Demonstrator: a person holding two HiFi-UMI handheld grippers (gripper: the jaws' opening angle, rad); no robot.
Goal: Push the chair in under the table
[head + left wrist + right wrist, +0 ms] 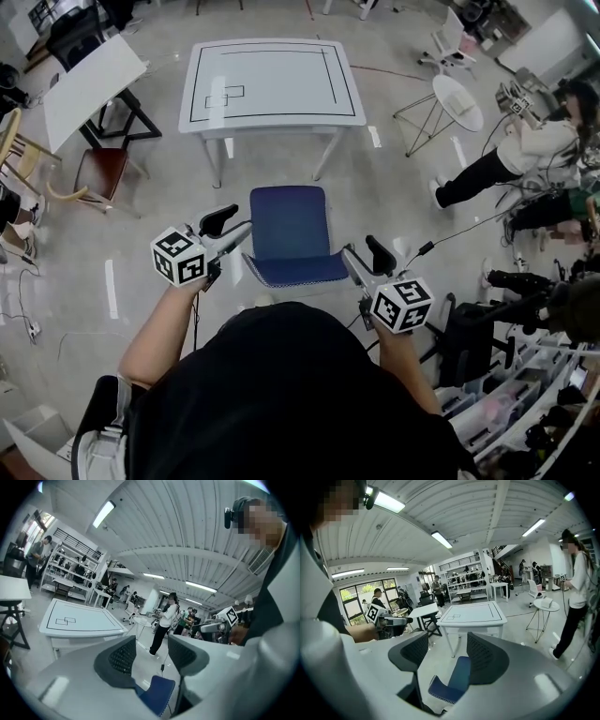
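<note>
A blue chair [289, 234] stands on the floor in front of me, facing the white table [272, 82] with black lines on its top; a stretch of floor lies between them. My left gripper [230, 228] is at the left end of the chair's back and my right gripper [367, 258] at its right end. Both are open, with no pad pressing on the chair. In the left gripper view the chair [157, 695] shows low between the jaws of the left gripper [152, 656], the table [79, 618] beyond. The right gripper view shows the chair [452, 679] below the right gripper [443, 653].
A person [506, 159] stands at the right beside a small round side table [457, 101]. Another white table [89, 80] and a chair with a red seat [98, 173] are at the left. Cables lie on the floor, and racks of gear fill the lower right.
</note>
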